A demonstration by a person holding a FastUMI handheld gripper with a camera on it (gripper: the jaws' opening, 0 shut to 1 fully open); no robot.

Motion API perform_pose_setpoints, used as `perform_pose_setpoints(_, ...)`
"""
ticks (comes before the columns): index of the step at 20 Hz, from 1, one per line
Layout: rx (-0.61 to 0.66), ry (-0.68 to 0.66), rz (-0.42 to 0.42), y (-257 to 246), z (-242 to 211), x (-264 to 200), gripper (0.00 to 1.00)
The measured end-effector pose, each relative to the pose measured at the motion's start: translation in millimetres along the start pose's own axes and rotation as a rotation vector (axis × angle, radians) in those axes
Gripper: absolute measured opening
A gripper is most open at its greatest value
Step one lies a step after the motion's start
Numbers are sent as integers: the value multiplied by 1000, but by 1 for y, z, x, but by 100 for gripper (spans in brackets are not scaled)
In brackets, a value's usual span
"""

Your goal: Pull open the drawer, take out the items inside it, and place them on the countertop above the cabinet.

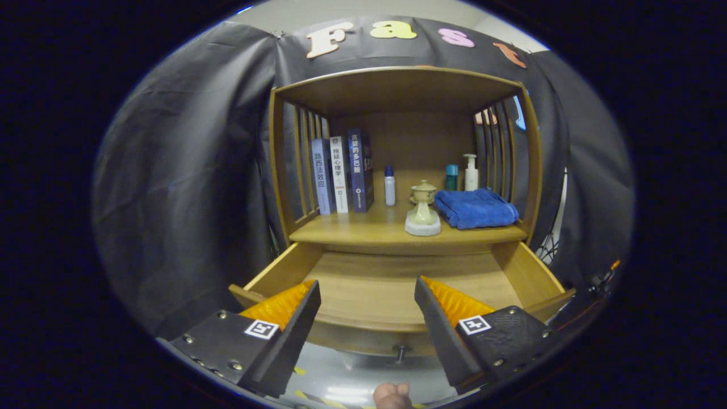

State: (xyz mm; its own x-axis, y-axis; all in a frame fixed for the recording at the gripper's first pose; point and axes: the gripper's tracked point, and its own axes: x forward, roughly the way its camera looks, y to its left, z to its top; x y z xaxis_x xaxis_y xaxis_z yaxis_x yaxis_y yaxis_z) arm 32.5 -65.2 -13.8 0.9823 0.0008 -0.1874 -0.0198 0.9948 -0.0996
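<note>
Wooden cabinet (pixel 397 91) against black cloth; drawer (pixel 392 284) pulled open, bare inside. Tool (pixel 368 301) spread wide above drawer, gripping nothing.

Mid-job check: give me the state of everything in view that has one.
Drawer: pulled open, no items visible inside.
Gripper: open, fingers apart over the drawer, holding nothing.
Towel: folded, on the countertop.
Cup: upright, lidded, on its coaster.
Books: upright.
Bottles: upright, capped.
</note>
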Motion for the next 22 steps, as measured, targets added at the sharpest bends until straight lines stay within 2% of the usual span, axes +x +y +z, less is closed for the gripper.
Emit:
perform_pose_setpoints(5, 41, -28, -17, 0, -11, -29, 99)
perform_pose_setpoints(11, -8, -111, 3, 14, -35, -48, 99)
perform_pose_setpoints(14, -16, -126, -34, 6, -57, -55, 99)
perform_pose_setpoints(22, -26, -56, -98, -15, -97, -29, 99)
